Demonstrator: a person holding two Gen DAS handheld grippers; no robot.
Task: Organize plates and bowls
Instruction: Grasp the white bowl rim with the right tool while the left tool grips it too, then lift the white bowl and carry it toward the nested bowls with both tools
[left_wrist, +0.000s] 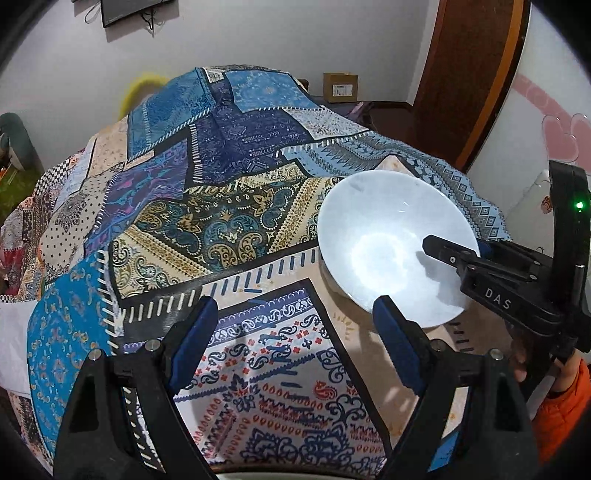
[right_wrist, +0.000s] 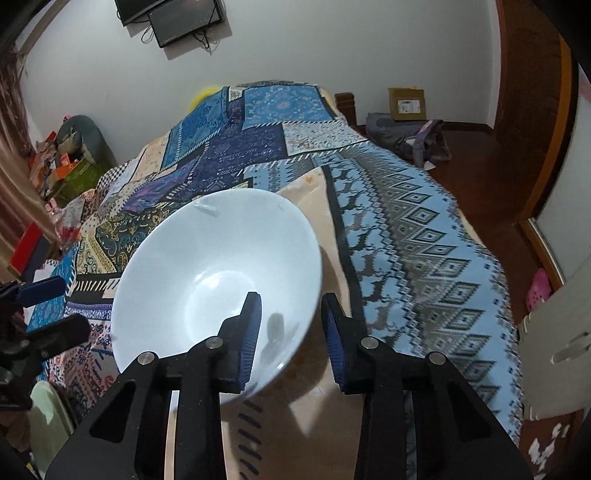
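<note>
A white bowl (right_wrist: 207, 266) rests on the patchwork cloth (right_wrist: 406, 240), tipped a little. Its near rim lies between the fingers of my right gripper (right_wrist: 291, 328): the left pad is inside the bowl and the right pad outside, with a gap still showing, so it is open. In the left wrist view the same bowl (left_wrist: 384, 236) is at the right, and the right gripper (left_wrist: 458, 247) reaches over its rim from the right. My left gripper (left_wrist: 295, 321) stands wide open above the cloth, left of the bowl, with nothing in it. No plates are in view.
The cloth (left_wrist: 221, 206) drapes over a raised surface that drops to a wooden floor (right_wrist: 491, 192) on the right. A cardboard box (left_wrist: 340, 87) and a wooden door (left_wrist: 465, 74) stand at the back. A hand in an orange sleeve (left_wrist: 565, 398) holds the right gripper.
</note>
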